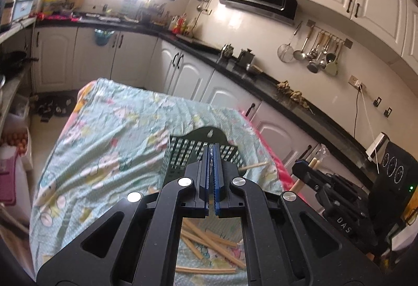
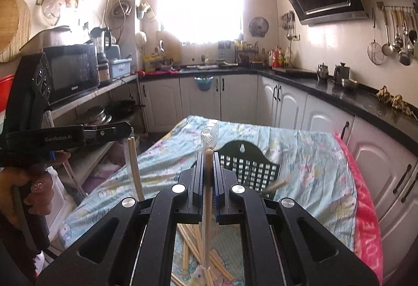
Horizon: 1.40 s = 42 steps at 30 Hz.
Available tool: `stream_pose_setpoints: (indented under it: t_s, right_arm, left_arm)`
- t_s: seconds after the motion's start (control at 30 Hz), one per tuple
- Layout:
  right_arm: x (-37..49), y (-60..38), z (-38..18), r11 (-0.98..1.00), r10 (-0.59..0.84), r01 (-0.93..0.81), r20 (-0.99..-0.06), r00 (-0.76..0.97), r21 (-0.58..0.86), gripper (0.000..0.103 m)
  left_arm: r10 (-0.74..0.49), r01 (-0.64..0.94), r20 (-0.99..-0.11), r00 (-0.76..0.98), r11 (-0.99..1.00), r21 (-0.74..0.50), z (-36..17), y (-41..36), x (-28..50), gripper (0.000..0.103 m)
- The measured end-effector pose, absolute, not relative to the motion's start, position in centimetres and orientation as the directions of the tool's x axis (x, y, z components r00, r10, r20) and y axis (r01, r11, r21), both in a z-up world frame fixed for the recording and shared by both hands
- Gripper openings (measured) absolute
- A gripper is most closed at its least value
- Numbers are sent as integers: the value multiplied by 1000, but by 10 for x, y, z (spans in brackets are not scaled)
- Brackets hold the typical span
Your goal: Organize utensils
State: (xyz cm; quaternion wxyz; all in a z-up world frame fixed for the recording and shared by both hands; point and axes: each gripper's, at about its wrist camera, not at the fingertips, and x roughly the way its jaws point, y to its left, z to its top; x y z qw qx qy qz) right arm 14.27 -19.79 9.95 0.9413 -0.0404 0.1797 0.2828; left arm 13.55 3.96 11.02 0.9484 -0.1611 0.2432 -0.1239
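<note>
My right gripper [image 2: 208, 154] is shut on a pair of chopsticks in a clear wrapper [image 2: 208, 181]; the wrapper's end sticks out past the fingertips. In the left wrist view the same gripper [image 1: 300, 164] shows at the right with the sticks [image 1: 313, 163]. My left gripper [image 1: 211, 146] has its blue pads together. From the right wrist view it [image 2: 129, 129] is shut on the top of a wrapped chopstick [image 2: 134, 165] that hangs down. A dark green slotted utensil basket [image 1: 183, 152] [image 2: 250, 168] lies ahead on the cloth, one stick [image 1: 253, 165] poking from it. Several loose chopsticks [image 1: 209, 241] [image 2: 193, 239] lie below both grippers.
The table wears a teal patterned cloth [image 1: 104, 129] [image 2: 313, 155] with a pink towel [image 2: 365, 207] along its right edge. A black counter [image 2: 339, 92] and white cabinets run to the right and behind. A shelf with a microwave [image 2: 73, 71] stands left. A person's hand [image 2: 34, 189] holds the left gripper.
</note>
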Motion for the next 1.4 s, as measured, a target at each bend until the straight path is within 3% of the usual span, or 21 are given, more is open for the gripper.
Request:
stream_pose_setpoints:
  t_s: [0.87,1.4]
  right_arm:
    - [188,-204,164,846,520,-533,-214,827,-5,6]
    - [223,-197,192,864,491,-503,-167,855,-39,6]
  left_arm:
    - [-331,242,-263,906,916,-321,199,45,176,0]
    - [-353,262,-220,909,897,-355,211,42,217,0]
